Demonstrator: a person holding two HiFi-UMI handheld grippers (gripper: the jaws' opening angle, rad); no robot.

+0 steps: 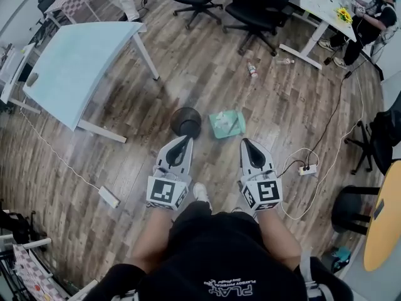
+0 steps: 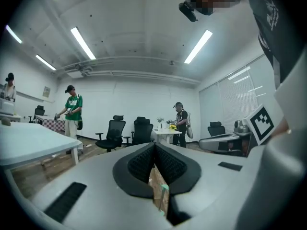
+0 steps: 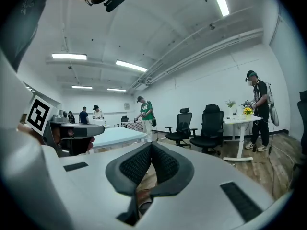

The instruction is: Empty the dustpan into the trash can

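Both shut and empty, left gripper (image 1: 185, 138) and right gripper (image 1: 247, 142) faced the trash can (image 1: 186, 121); the dustpan (image 1: 225, 123) lay just beside it, seemingly nearer the right one.

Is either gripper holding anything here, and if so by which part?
Nothing is held. The left gripper and the right gripper both have jaws closed together, empty.

Open floor (image 1: 207, 61) ahead up to trash can (image 1: 186, 121) and dustpan (image 1: 226, 123); table (image 1: 75, 61) left.
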